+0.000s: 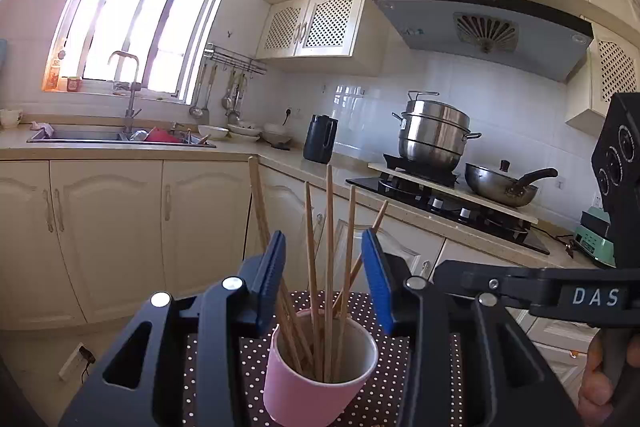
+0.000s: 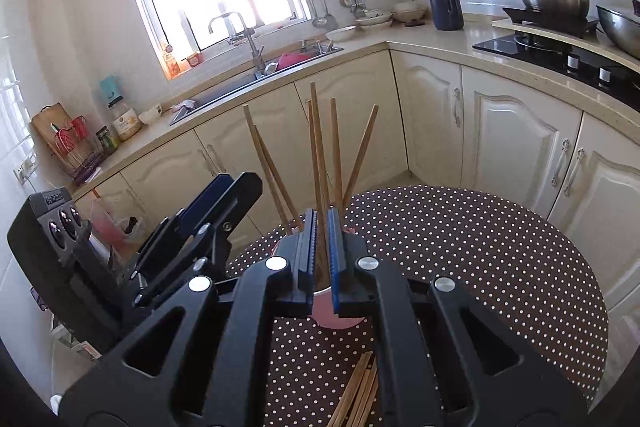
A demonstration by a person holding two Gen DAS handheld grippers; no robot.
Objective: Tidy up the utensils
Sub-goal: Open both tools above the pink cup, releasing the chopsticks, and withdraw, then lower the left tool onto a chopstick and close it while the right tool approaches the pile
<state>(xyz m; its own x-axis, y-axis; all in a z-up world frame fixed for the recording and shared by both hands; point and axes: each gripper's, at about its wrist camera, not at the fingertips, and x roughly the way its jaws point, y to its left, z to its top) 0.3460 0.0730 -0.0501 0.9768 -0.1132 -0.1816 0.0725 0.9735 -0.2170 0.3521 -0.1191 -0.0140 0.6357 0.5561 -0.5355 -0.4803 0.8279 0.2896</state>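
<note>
A pink cup (image 1: 316,375) stands on a round table with a brown polka-dot cloth (image 2: 480,251). Several wooden chopsticks (image 1: 329,267) stand upright in it. My left gripper (image 1: 324,283) is open, its blue pads on either side of the chopsticks above the cup, touching none that I can see. My right gripper (image 2: 322,247) is nearly closed around one chopstick (image 2: 318,163) standing in the cup (image 2: 332,311), which it mostly hides. More chopsticks (image 2: 358,395) lie loose on the cloth below it. The right gripper's body shows in the left wrist view (image 1: 560,291).
Cream kitchen cabinets (image 2: 512,143) and a worktop run behind the table, with a sink (image 1: 120,137), a dark kettle (image 1: 320,145), a steel steamer pot (image 1: 434,139) and a wok (image 1: 502,187) on the hob. Hanging ladles (image 1: 200,95) are by the window.
</note>
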